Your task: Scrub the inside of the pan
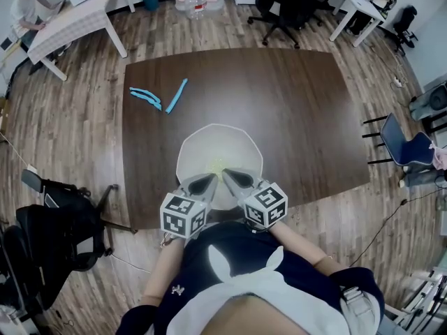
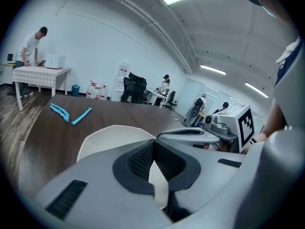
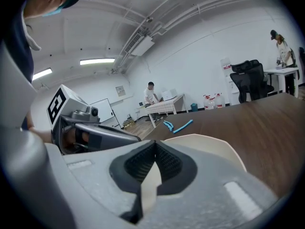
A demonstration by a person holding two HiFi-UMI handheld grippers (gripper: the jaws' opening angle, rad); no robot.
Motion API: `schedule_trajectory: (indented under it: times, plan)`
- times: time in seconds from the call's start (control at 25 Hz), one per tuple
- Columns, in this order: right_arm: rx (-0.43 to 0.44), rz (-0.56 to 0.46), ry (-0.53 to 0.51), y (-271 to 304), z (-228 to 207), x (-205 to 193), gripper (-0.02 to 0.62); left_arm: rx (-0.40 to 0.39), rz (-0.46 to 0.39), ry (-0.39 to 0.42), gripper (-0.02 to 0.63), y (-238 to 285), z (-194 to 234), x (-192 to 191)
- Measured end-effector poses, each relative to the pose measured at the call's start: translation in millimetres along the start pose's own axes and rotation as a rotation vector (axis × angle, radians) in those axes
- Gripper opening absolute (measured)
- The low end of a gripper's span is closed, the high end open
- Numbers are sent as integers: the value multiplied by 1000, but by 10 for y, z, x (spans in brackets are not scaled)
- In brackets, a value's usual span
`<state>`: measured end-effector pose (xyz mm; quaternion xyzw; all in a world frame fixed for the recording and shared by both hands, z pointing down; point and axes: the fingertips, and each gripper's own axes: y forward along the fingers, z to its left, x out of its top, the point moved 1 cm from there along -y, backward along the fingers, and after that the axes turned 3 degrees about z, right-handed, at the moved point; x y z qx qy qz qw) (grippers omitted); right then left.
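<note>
A white, many-sided pan point(image 1: 220, 149) lies on the dark brown table point(image 1: 300, 117), close to its near edge. A faint yellowish patch point(image 1: 218, 166) shows inside it. Both grippers hover over the pan's near rim with their tips almost touching each other. My left gripper point(image 1: 211, 179) is shut with nothing between its jaws, and so is my right gripper point(image 1: 228, 175). In the left gripper view the shut tips point(image 2: 153, 142) point over the pan point(image 2: 112, 135). The right gripper view shows its shut tips point(image 3: 156, 143) before the pan point(image 3: 214, 144).
A light blue stick point(image 1: 176, 95) and a blue tong-like tool point(image 1: 145, 97) lie on the table's far left part. A black chair point(image 1: 63, 222) stands left of the table, a blue chair point(image 1: 408, 149) right. A person sits at a white table point(image 1: 70, 19) far left.
</note>
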<state>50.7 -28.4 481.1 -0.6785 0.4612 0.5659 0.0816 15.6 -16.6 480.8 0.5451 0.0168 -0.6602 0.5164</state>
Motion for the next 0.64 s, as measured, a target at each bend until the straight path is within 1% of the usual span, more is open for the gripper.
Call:
schedule_trajectory:
  times: [0.16,0.4,0.64]
  plan:
    - [5,1,15,-12,-23,16,-2,-5,6,-4,5,-3,-17,-12]
    - [0,31,45,-7,-49,-51,-2,-15,27,-4,5,52,-48,-43]
    - [10,45,59,78,6,-102,-2,-20,37,-12,5,54,16,-81]
